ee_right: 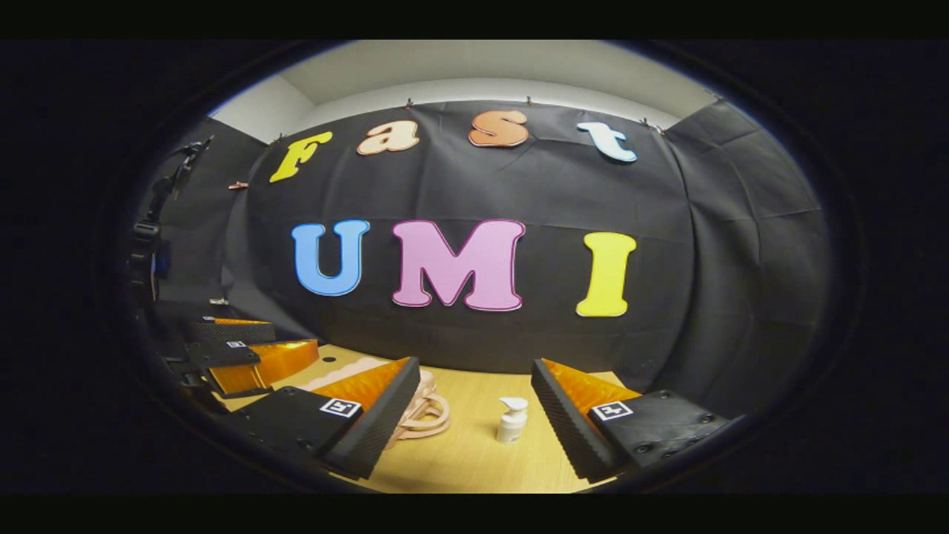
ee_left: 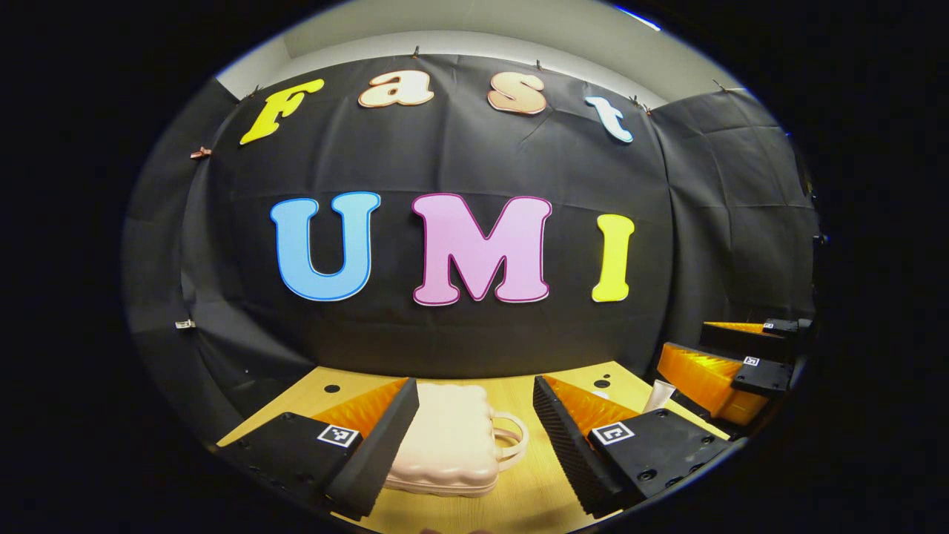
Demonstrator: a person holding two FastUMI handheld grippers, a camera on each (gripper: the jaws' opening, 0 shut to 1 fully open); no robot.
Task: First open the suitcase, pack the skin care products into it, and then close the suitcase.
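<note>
Two hand-held grippers, left and right, are hovering with fingers apart | closed pink suitcase is lying mid-desk | pump bottle is standing beside it, apart.

no readable text, square coded markers on gripper fingers

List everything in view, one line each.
suitcase: 1, pale pink, closed, lying on the table between the left gripper's fingers
pump bottle: 1, white, upright on the table, right of the suitcase handles
tube: 1, whitish, partly hidden at the table's right edge
table: 1, light wood
left gripper: 1, open, above the suitcase
right gripper: 1, open, facing the pump bottle
</note>
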